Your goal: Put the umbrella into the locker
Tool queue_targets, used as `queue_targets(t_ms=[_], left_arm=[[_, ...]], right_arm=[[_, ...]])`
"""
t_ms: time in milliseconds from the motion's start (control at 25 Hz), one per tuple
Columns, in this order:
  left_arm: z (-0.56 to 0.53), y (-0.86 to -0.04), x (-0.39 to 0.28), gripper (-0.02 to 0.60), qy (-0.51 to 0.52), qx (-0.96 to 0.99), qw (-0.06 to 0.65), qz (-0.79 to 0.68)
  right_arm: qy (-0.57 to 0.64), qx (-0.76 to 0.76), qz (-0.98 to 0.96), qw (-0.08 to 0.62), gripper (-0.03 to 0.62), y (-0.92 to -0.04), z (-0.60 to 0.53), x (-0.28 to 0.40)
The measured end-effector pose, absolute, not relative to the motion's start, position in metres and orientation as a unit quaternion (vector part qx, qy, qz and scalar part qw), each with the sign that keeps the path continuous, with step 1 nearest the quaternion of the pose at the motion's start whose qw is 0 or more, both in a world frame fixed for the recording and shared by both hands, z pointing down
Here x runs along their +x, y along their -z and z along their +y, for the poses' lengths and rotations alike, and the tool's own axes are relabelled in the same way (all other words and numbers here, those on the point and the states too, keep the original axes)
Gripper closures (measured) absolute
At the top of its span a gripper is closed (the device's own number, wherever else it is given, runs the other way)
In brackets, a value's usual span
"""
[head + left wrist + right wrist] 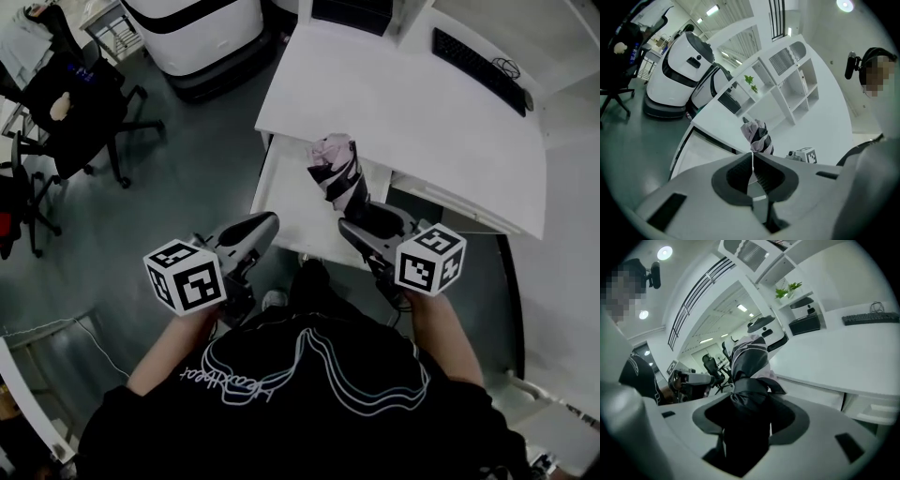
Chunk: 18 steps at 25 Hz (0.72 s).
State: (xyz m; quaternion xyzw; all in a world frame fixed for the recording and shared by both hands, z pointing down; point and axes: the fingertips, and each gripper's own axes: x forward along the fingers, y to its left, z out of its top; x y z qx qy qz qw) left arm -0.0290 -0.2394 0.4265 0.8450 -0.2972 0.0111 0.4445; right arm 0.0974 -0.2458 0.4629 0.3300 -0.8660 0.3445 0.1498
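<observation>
Clamping the folded umbrella (749, 363) at its bound, dark lower part, the right hand-held gripper (750, 405) holds it upright by the near desk (403, 103) edge. It looks light, with soft, slippery fabric over a stiff core, so that bound part seems the surest hold. To the left, the left hand-held gripper (752, 161) is clenched on nothing. Beneath the umbrella, what I take for the locker (292, 202) stands open and shows nothing inside.

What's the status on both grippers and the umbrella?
Right hand-held gripper shut on folded umbrella. Left hand-held gripper shut, empty. White desk just ahead; nothing seen blocking.
</observation>
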Motion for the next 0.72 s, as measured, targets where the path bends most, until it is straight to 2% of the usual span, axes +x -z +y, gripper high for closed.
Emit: queue_targets(t_ms=[720], left_arm=[[-0.278,-0.466,-0.045,0.569,-0.013,0.806,0.477,-0.35]], right_arm=[[-0.324,0.251,-0.853,0.323,0.361,-0.585,-0.294,0.078]])
